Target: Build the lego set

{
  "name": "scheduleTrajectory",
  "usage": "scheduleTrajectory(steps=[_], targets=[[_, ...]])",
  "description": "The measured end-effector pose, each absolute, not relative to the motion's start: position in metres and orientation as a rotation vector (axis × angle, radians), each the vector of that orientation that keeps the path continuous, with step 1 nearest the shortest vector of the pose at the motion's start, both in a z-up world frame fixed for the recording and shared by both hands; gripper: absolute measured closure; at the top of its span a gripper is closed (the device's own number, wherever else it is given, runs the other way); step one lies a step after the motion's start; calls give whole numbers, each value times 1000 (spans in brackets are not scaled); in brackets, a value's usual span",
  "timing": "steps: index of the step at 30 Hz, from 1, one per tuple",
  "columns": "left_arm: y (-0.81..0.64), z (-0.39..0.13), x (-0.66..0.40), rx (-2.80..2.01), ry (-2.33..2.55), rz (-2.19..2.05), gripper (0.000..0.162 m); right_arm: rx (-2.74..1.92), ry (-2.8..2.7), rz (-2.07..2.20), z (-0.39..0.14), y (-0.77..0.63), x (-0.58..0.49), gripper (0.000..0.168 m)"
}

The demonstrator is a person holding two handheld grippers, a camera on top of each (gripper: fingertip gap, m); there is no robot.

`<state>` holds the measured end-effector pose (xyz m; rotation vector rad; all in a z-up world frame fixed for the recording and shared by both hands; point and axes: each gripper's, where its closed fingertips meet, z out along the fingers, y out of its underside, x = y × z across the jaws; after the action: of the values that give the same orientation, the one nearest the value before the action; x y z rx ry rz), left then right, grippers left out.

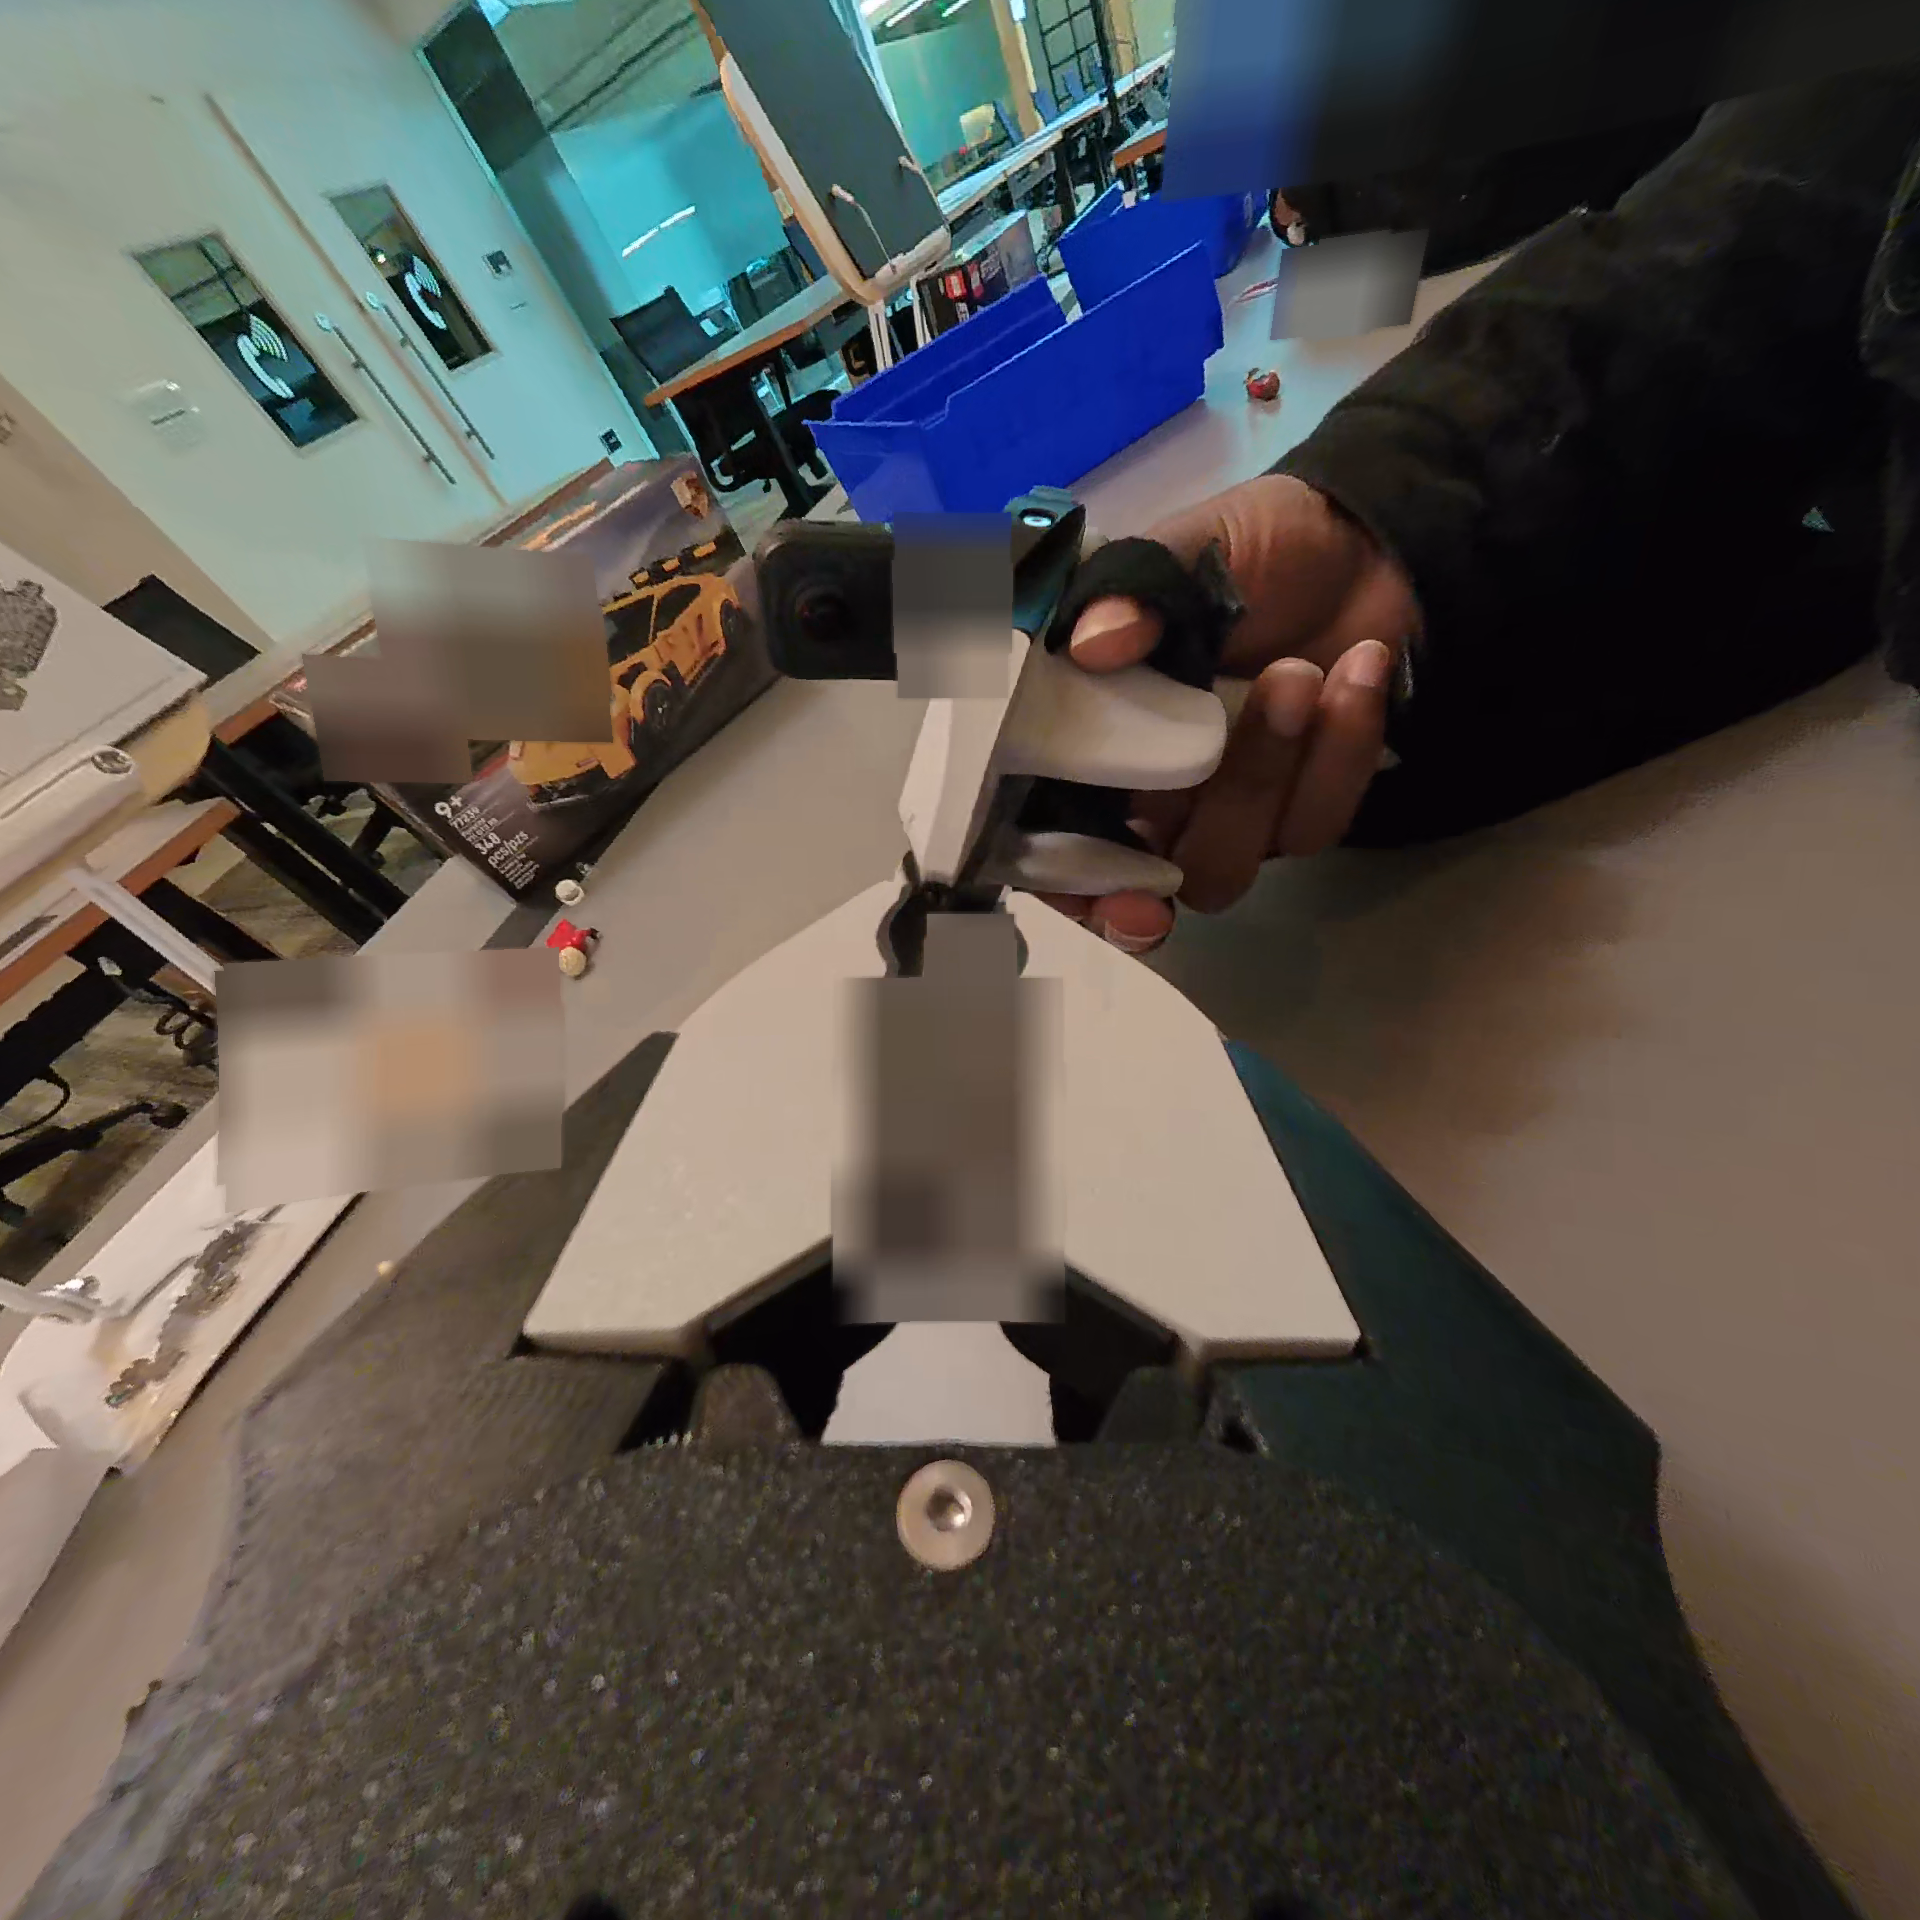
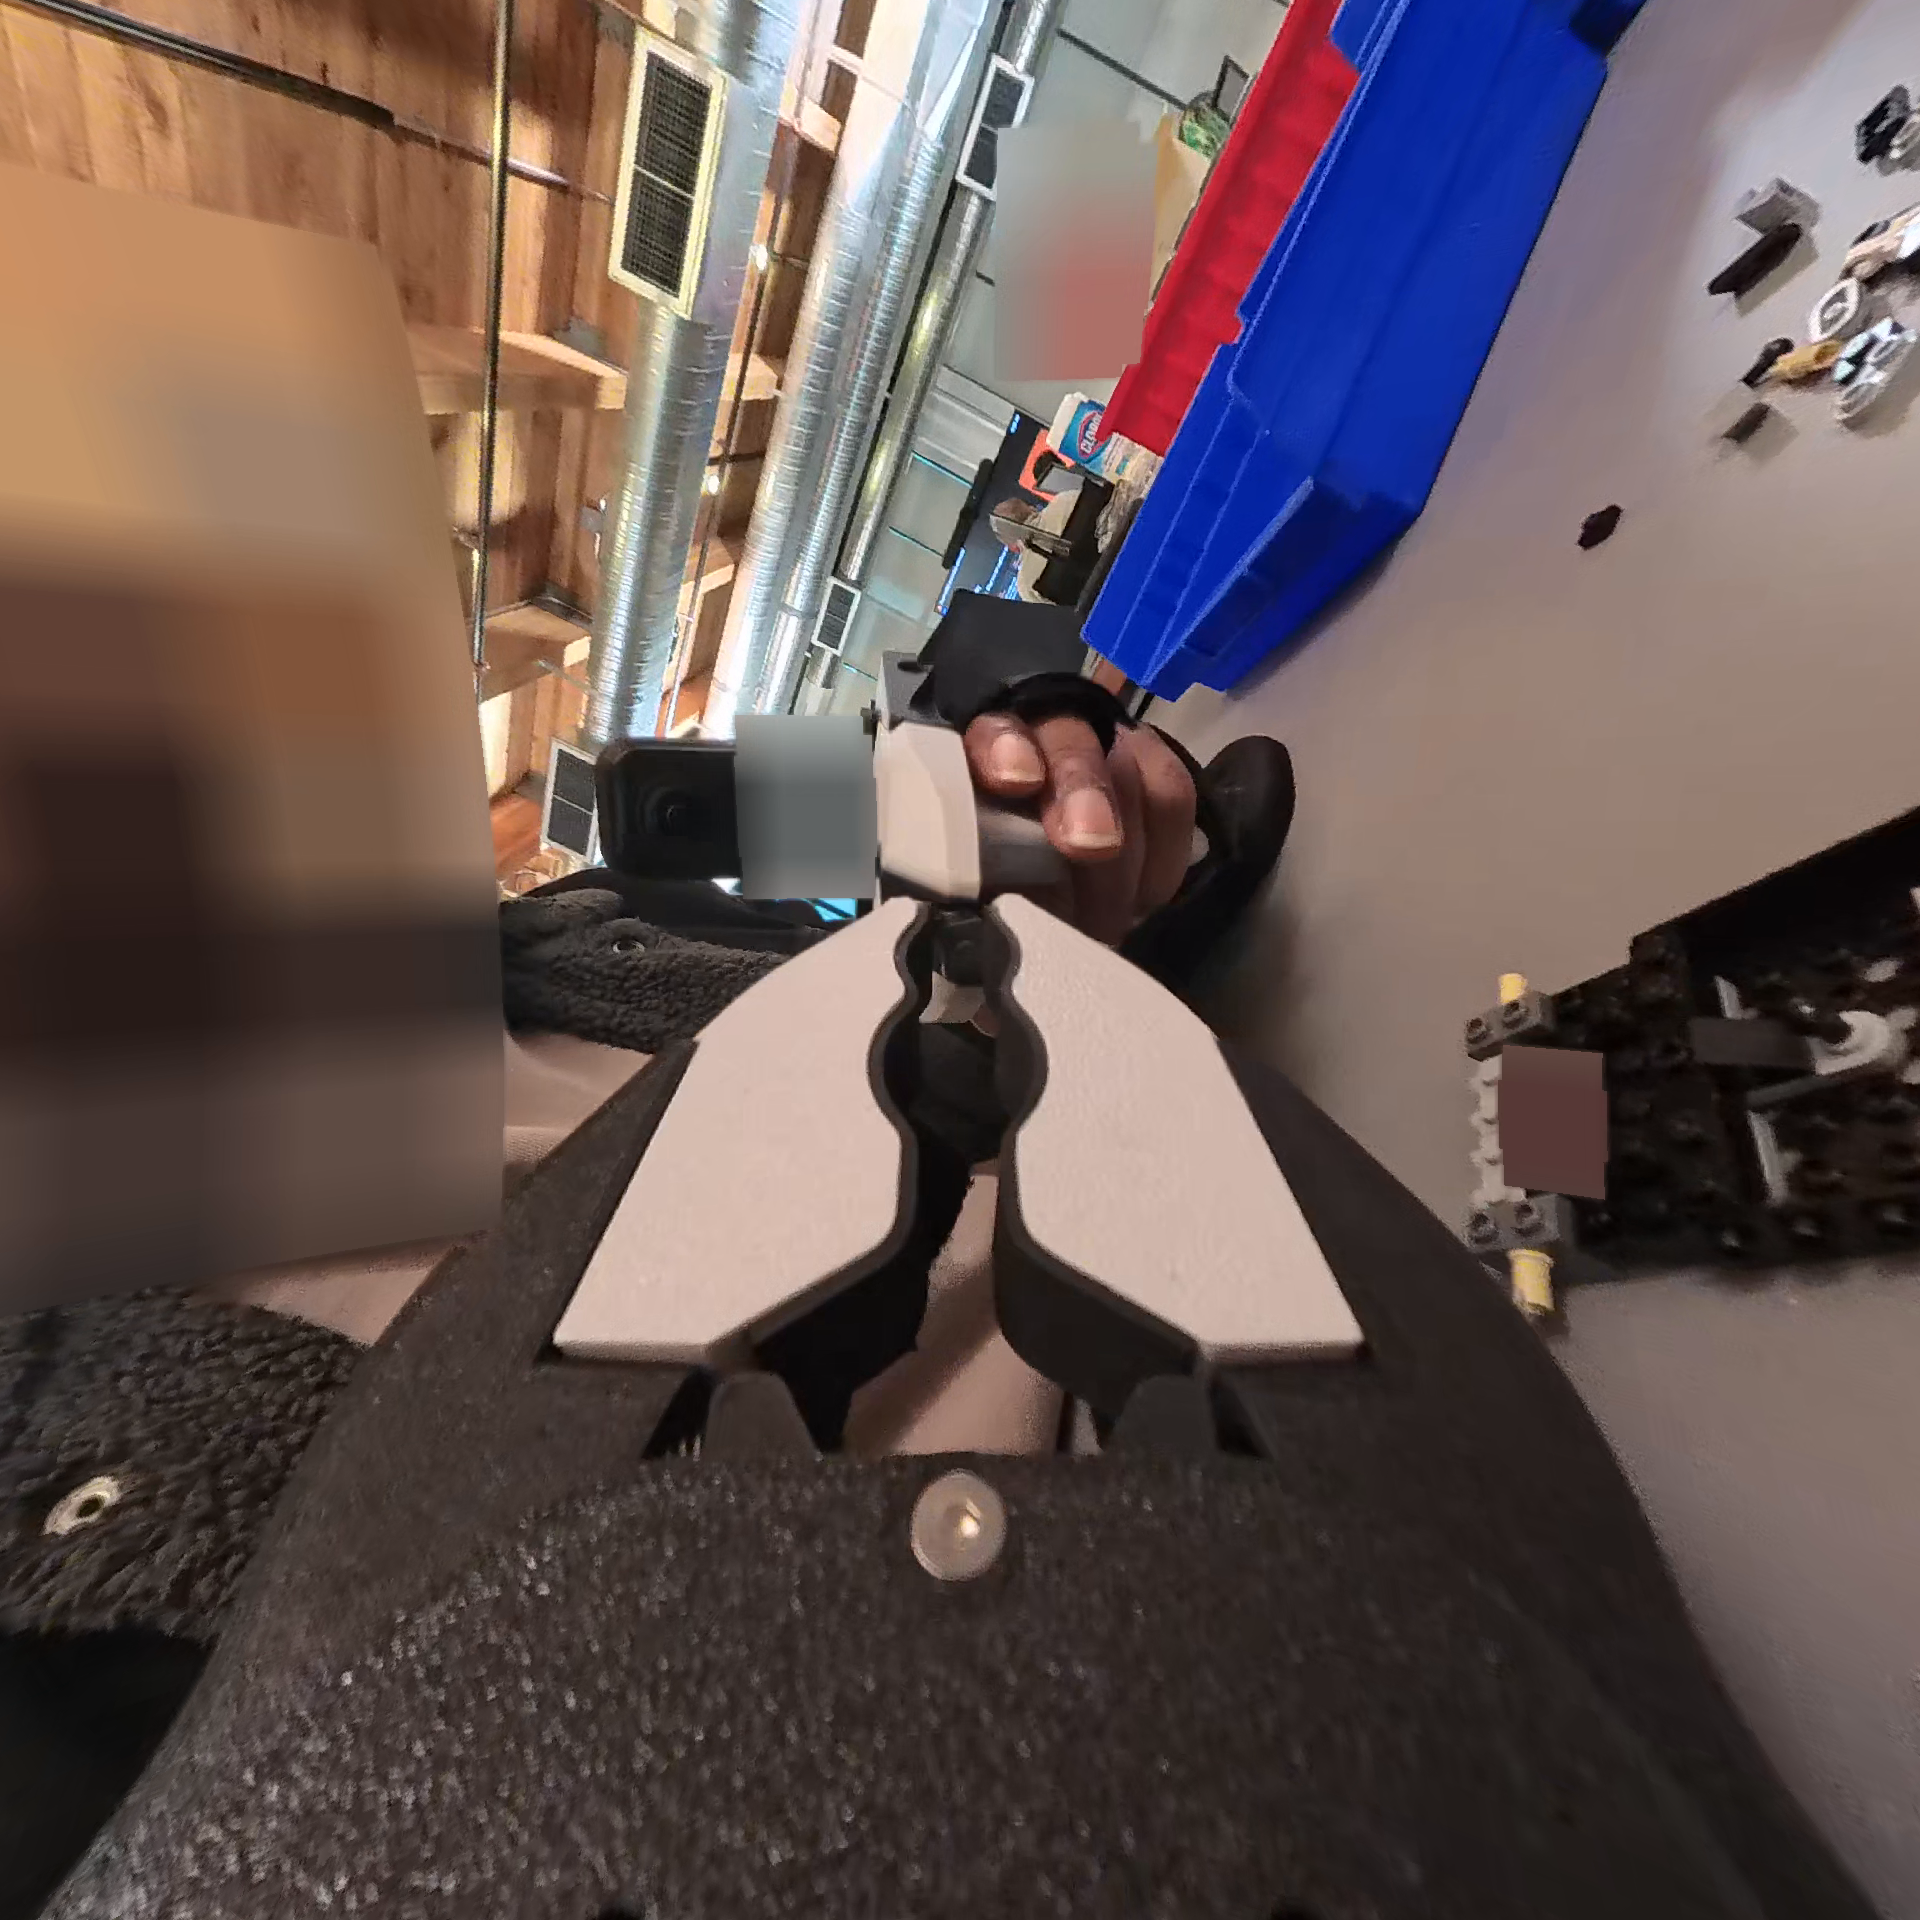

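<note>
— Fingers first: what are they doing?

— Both grippers meet tip to tip above the tabletop [image 1: 1558, 1039]. The left gripper [image 1: 940, 914] has its fingers drawn nearly together, and so does the right gripper [image 2: 951, 945]. A small dark piece [image 2: 961, 951] sits right where the tips meet; I cannot tell which pair truly clamps it, or whether both do.

— And the model itself?

— The black chassis [image 2: 1704, 1101] lies flat on the tabletop in the right wrist view, well apart from the tips. Loose parts [image 2: 1849, 312] are scattered farther off, past the blue bins [image 2: 1351, 364]. The set's box [image 1: 623, 675] stands on the tabletop in the left wrist view.

— How will that small piece handle?

— Light, rigid, smooth plastic, I judge, so easily flicked away. Pinch it across flat sides and press squarely.

— Which way does the chassis run?

— Studs face up; its long axis seems to run out past the frame's right edge, its pinned end toward the grippers.
</note>
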<state>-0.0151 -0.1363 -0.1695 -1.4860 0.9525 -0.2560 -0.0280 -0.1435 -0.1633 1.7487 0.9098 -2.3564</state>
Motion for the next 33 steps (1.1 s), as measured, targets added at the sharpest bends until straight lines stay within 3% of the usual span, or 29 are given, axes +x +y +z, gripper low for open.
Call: scheduleTrajectory(steps=[17,24,33], targets=[[-136,-167,-17,-1510,869,-406,150,1769,1081,-2486,-156,-132,-21,162],[-129,-161,-27,-1612,544,-959,151,2049,1828,-2495,-157,-114,-15,167],[-128,-142,-37,-1451,135,-1706,150,2222,2584,-2148,-170,-122,-26,154]])
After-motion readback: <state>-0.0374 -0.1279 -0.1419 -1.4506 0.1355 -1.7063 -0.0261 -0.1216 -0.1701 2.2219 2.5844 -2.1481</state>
